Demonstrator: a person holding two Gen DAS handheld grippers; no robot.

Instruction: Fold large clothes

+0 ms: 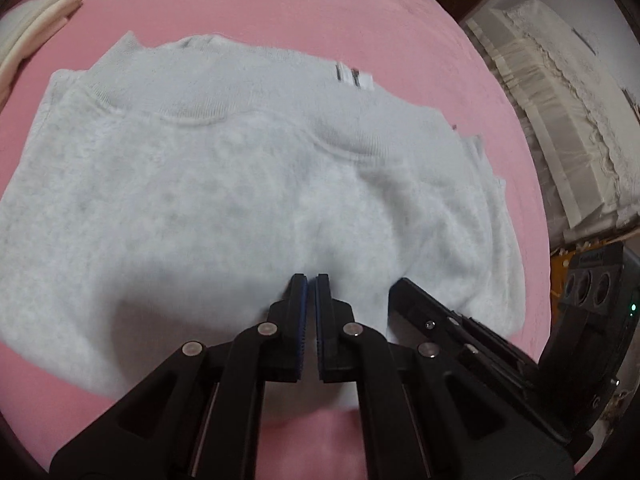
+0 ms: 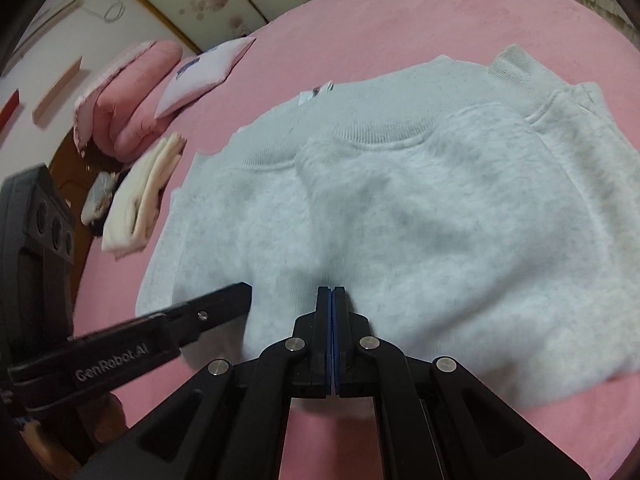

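A light grey sweatshirt [image 1: 240, 184] lies folded on the pink bed, ribbed hem and cuffs at its far side; it also shows in the right wrist view [image 2: 400, 208]. My left gripper [image 1: 311, 280] stands at the near edge of the cloth with its jaws almost together, a thin gap between the blue pads and nothing clearly pinched. My right gripper [image 2: 331, 290] is shut at the near edge of the cloth; whether cloth sits between the pads is hidden. Each gripper shows in the other's view: the right one [image 1: 404, 286], the left one [image 2: 240, 292].
The pink bed cover [image 1: 320, 8] surrounds the sweatshirt. A folded cream garment [image 2: 140, 200] lies to the left, also seen in the left wrist view [image 1: 36, 28]. A pink quilt [image 2: 128, 92] and a white pillow [image 2: 204, 76] lie beyond it. White furniture [image 1: 560, 112] stands at the right.
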